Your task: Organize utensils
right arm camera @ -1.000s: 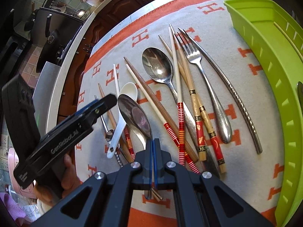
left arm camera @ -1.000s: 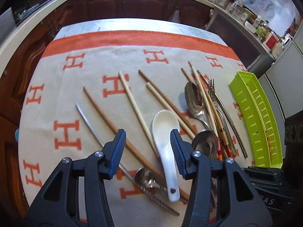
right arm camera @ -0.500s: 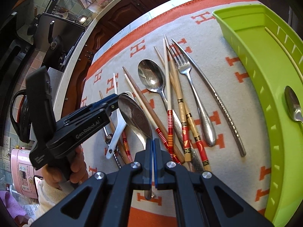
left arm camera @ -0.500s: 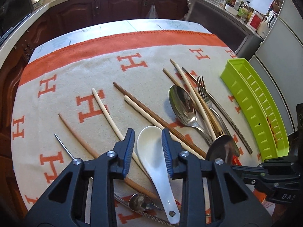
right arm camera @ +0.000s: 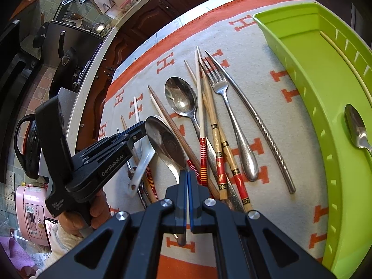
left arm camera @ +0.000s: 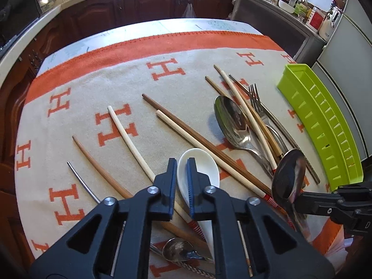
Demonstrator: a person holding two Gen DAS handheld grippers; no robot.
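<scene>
Early stage. Lime-green plastic tray [right arm camera: 302, 53] holds one steel spoon [right arm camera: 357, 127], one pale chopstick. Right hand-held gripper [right arm camera: 187, 200] clamped on large steel spoon [right arm camera: 166, 143], lifted. Left hand-held gripper [left arm camera: 181, 183] narrowly apart around white ceramic spoon [left arm camera: 200, 169]. Remaining chopsticks, fork [right arm camera: 232, 118] still scattered on bench cloth [left arm camera: 93, 74].

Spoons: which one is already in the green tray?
The small metal spoon, lying alone inside the green tray. The other metal spoon and the white ceramic spoon lie on the cloth; the right hand-held gripper holds another.
</scene>
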